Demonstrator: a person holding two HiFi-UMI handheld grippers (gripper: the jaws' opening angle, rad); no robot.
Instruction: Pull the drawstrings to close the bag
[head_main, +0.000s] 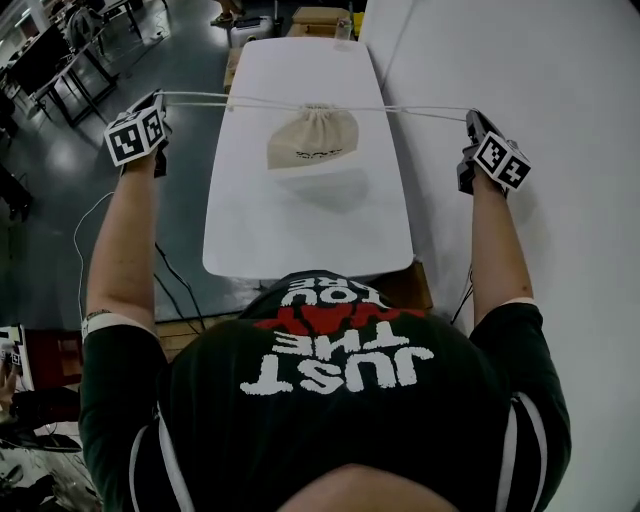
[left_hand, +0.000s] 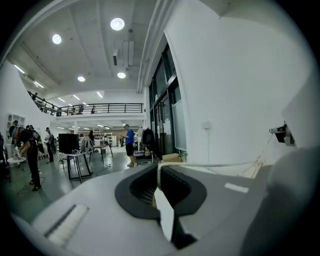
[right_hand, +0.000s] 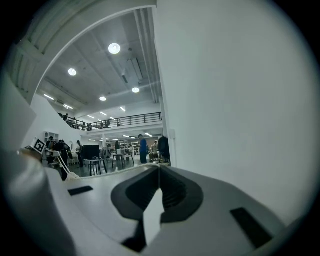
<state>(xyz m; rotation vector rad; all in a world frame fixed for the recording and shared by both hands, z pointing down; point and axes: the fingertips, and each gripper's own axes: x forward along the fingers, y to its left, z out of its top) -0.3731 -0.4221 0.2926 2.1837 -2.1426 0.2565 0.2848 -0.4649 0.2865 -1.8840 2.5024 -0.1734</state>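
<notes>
Two tongs are in play, and we are holding both pinched tight: the left tongs (head_main: 158, 102) are clamping one end of the cord (head_main: 200, 98) and the right tongs (head_main: 470, 118) the other, with the line running taut from tip to tip. The bag (head_main: 313, 137) is hanging midway between them, its mouth already gathered. Judging by the shadow under it, it is riding clear of the table (head_main: 300, 240) below. We are judging the main risk to be the thin cord slipping out of either pinch if we are pulling harder than the gathered mouth allows; the bag would then be swinging toward the other tongs or dropping. Uneven pulling would be dragging it sideways. The wall (head_main: 560, 90) is standing just outside the right tongs, so widening the pull there is risking a knock. Cables (head_main: 80, 250) are lying on the floor under the left tongs, boxes (head_main: 320, 16) are sitting beyond the bag, and nothing is crossing the cord between the tongs.
</notes>
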